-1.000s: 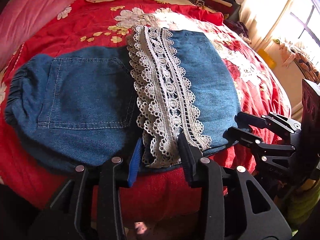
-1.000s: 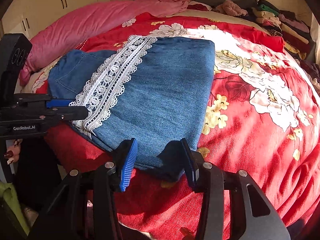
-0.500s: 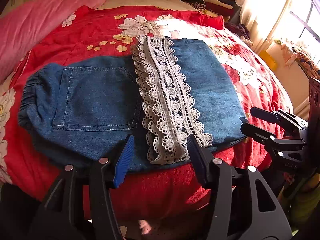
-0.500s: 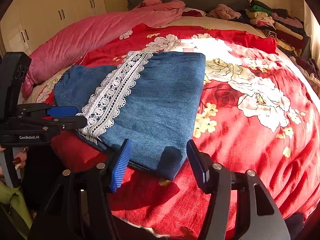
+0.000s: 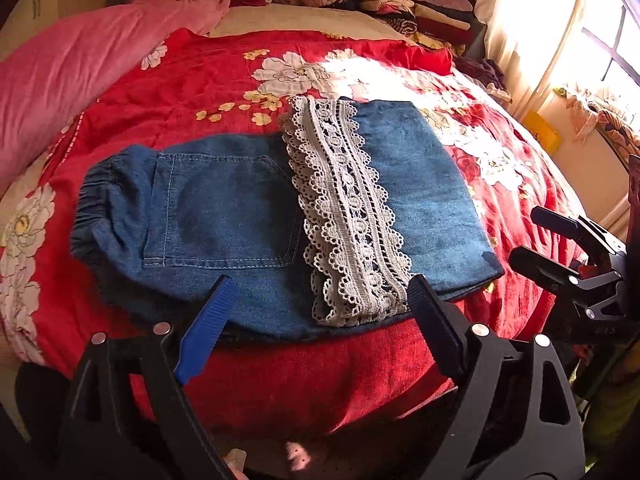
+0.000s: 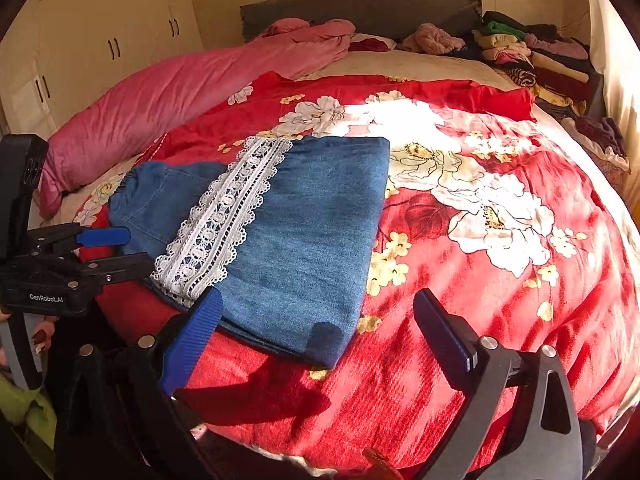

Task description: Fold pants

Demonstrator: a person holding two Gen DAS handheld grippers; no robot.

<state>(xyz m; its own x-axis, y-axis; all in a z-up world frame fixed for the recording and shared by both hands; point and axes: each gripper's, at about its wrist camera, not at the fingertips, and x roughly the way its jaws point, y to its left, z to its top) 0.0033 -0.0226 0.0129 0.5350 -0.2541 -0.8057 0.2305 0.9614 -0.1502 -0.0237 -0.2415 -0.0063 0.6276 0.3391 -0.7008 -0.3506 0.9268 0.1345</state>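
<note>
Denim pants lie folded on the red floral bedspread, near the bed's front edge. Their elastic waistband points toward the pink quilt, a back pocket faces up, and a white lace trim runs across the top layer from the far edge to the near edge. In the right wrist view the same pants show a plain folded denim panel right of the lace, with one corner close to the bed's edge.

Left tongs are spread wide, empty, hovering just in front of the near edge of the pants, the blue pad in front of the pocket section and the black finger beside the lace end. Right tongs are also spread wide and hold nothing, poised over the near corner of the denim panel and the bedspread beside it.

Stacked folded clothes sit at the far corner of the bed by the grey headboard.
</note>
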